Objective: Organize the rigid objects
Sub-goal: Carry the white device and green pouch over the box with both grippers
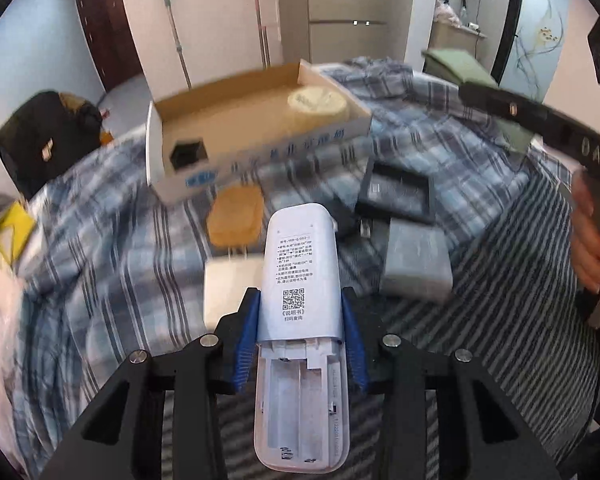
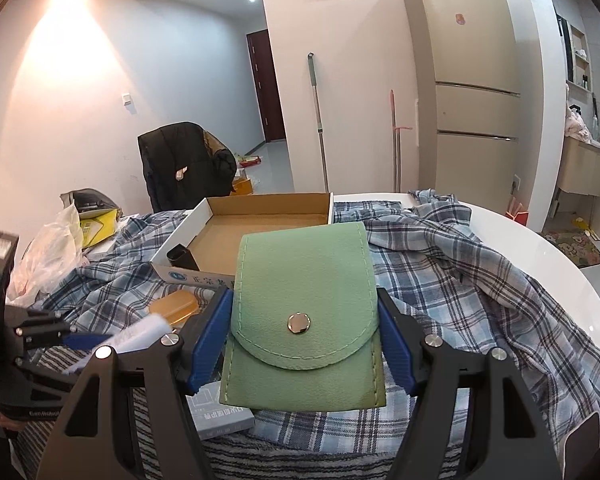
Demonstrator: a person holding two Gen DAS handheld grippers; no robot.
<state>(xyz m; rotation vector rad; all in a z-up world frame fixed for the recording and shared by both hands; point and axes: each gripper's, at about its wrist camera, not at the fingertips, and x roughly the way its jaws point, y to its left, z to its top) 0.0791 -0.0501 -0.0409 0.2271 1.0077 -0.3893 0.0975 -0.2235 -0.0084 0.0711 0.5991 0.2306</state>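
Left gripper (image 1: 300,332) clamped on white remote control (image 1: 300,280), blue pads (image 1: 247,344) pressing both long sides, back face up, battery cover missing and compartment exposed toward the camera. Held above the plaid cloth (image 1: 112,216), pointing toward the cardboard box (image 1: 204,120). Inside the box, a round cream container (image 1: 317,103) at its far end and a small black item (image 1: 189,153) at the near end. On the cloth near the remote: an amber case (image 1: 235,216), a white adapter (image 1: 230,288), a black flat box (image 1: 398,192), a grey box (image 1: 418,258).

Right gripper (image 2: 304,334) closed on green pouch (image 2: 306,296), flap down with metal snap (image 2: 299,323), held upright in front of the cardboard box (image 2: 204,220), above the plaid cloth (image 2: 460,272) on the white table (image 2: 540,248)
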